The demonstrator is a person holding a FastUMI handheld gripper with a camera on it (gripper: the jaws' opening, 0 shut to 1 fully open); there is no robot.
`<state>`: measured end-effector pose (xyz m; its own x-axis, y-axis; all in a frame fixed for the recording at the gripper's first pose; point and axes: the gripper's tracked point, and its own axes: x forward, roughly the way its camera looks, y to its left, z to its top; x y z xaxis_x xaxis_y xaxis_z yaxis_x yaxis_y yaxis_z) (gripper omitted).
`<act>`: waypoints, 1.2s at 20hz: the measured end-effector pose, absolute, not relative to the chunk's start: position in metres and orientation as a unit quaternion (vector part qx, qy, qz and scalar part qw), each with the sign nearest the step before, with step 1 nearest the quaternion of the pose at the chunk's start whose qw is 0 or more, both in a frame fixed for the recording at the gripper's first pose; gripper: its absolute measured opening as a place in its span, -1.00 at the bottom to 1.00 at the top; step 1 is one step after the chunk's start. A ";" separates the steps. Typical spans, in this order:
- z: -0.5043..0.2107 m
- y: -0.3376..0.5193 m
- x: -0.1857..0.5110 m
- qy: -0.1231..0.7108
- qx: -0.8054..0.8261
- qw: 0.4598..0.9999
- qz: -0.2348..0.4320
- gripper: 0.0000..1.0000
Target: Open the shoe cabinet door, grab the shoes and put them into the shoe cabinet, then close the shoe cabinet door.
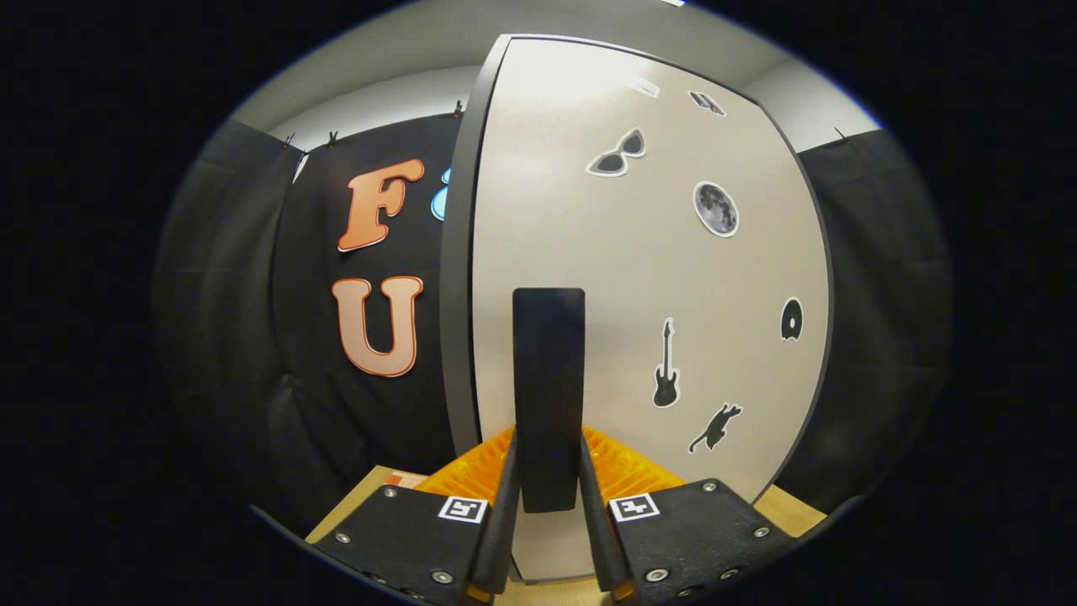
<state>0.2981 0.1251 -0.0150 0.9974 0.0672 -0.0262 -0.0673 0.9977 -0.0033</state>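
Black and upright, the door handle (pixel 549 396) stands between the two fingers of the gripper (pixel 547 492), which look pinched against its sides at the centre bottom of the frame. Behind it the pale shoe cabinet door (pixel 589 252), dotted with stickers (pixel 715 209), fills the middle. A pull off-axis from the hinge could let the smooth handle slip free, or drag the cabinet across the wooden counter (pixel 358 505).

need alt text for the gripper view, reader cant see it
The tongs close on the black vertical handle of a pale shoe cabinet door, one finger pressing each side. Small stickers dot the door: sunglasses, moon, guitar, cat.
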 end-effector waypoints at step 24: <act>-0.017 0.073 0.222 0.049 0.021 0.999 -0.006 -0.50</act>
